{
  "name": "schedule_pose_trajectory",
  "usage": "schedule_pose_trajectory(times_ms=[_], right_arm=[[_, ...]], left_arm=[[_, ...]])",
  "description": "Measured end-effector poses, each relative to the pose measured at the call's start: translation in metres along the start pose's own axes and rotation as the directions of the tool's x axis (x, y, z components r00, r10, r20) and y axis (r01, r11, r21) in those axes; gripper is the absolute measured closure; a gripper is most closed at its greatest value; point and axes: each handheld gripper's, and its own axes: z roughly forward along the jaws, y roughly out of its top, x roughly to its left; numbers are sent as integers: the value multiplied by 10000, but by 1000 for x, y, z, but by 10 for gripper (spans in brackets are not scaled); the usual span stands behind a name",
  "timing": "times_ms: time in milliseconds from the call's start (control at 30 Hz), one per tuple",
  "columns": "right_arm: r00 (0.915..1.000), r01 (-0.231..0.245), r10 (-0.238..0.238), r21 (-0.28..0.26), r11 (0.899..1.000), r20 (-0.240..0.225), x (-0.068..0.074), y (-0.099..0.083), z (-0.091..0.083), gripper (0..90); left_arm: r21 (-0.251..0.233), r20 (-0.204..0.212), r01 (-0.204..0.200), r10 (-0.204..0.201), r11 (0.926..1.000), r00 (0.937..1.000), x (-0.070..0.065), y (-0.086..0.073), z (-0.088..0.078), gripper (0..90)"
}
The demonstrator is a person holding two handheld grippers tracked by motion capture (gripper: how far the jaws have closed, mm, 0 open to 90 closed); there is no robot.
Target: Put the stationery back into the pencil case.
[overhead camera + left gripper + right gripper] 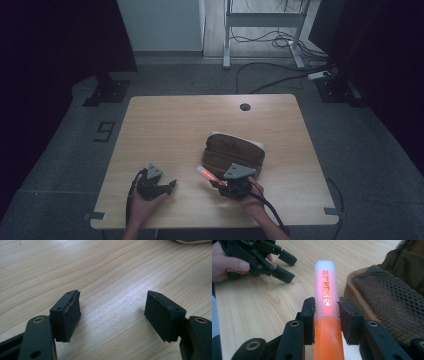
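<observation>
right gripper (327, 307): fingers clamped on orange highlighter (325, 295), long axis running straight out ahead, capped end forward | open brown pencil case (234, 151) just beside it on tabletop (175, 130) | left gripper (112, 315): fingers wide apart, empty, farther from case

Orange marker, brown case, pale wood

The highlighter (325, 312) glows orange with a frosted cap; the brown pencil case (233, 152) has dark mesh; the tabletop (170, 130) is light woodgrain.

worktop (105, 270) looks like pale wood-grain laminate, smooth with a soft sheen. highlighter (325, 305) is glossy see-through orange plastic with a frosted cap. pencil case (387, 297) is brown cloth with rough mesh. tongs' pads (70, 315) are matt black rubber, frayed edges.
</observation>
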Motion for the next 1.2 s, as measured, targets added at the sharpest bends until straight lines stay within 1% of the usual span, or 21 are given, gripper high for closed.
schedule_pose_trajectory(times_ms=[367,700,833,900,1033,1167,1200], right_arm=[[9994,-284,293,-461,9985,190,-13,6,-16,652],[9984,-364,389,-623,9974,401,-22,9,-23,652],[9984,-293,325,-678,9973,461,-25,12,-26,652],[9982,-286,325,-771,9966,502,-30,17,-31,653],[9972,-471,524,-946,9944,539,-37,20,-34,652],[9962,-494,555,-890,9948,672,-47,25,-37,652],[9962,-494,555,-890,9948,672,-47,25,-37,652]], left_arm=[[2,-1,-1,1,10000,10000,0,0,0,283],[3,-2,-2,2,10000,10000,0,0,0,283],[4,-2,-4,4,10000,10000,0,0,0,283],[-1,7,0,0,10000,10000,0,0,0,283],[12,3,-13,13,10000,10000,0,0,0,283],[11,6,-9,9,10000,10000,0,0,0,283],[11,5,-11,11,10000,10000,0,0,0,283]])
